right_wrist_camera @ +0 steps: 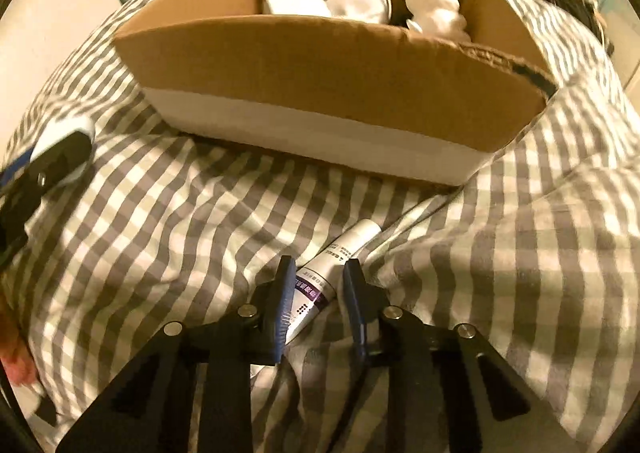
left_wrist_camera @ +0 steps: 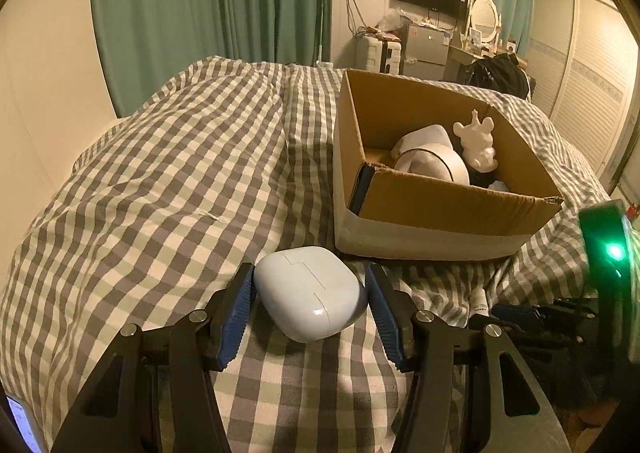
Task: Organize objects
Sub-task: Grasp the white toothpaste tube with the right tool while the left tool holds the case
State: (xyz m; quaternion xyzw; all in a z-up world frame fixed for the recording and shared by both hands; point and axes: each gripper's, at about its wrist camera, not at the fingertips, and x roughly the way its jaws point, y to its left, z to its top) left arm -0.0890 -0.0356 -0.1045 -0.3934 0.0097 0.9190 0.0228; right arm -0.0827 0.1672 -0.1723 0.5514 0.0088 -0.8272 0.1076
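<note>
A pale blue rounded case lies on the checked bedspread between the fingers of my left gripper. The jaws stand open around it, close to both its sides. A white tube with a purple label lies on the bedspread between the fingers of my right gripper. Those jaws are narrowly open around the tube, with the left pad at its edge and a gap on the right. A cardboard box stands just beyond both; it also shows in the right wrist view.
The box holds a white hat and a white figurine. The left gripper and case show at the left edge of the right wrist view. The right gripper's body with a green light is at right. Curtains, a TV and furniture stand behind the bed.
</note>
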